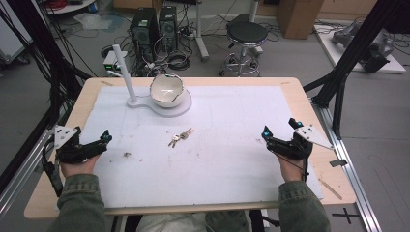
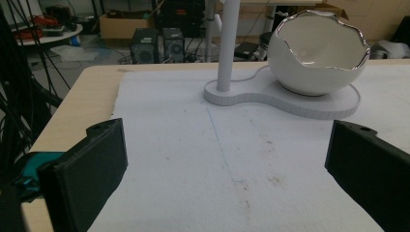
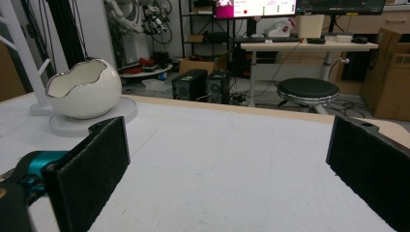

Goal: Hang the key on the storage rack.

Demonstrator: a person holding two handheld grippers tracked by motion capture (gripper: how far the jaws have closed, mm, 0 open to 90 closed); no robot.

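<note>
A bunch of keys [image 1: 179, 137] lies on the white mat [image 1: 232, 154] near the table's middle. Behind it a white egg-shaped bowl [image 1: 167, 90] [image 2: 316, 53] [image 3: 84, 88] sits on a white stand base [image 1: 169, 108] with an upright post [image 1: 124, 72] [image 2: 227, 43]. My left gripper [image 1: 96, 140] [image 2: 227, 169] rests at the mat's left edge, open, nothing between its jaws. My right gripper [image 1: 279, 129] [image 3: 227, 164] rests at the mat's right edge, open and empty too.
A small dark speck of debris [image 1: 127, 154] lies on the mat left of the keys. Beyond the table's far edge stand computer towers [image 1: 153, 26], a black stool [image 1: 245, 36] and cables. Black frame struts [image 1: 353, 53] rise at the right.
</note>
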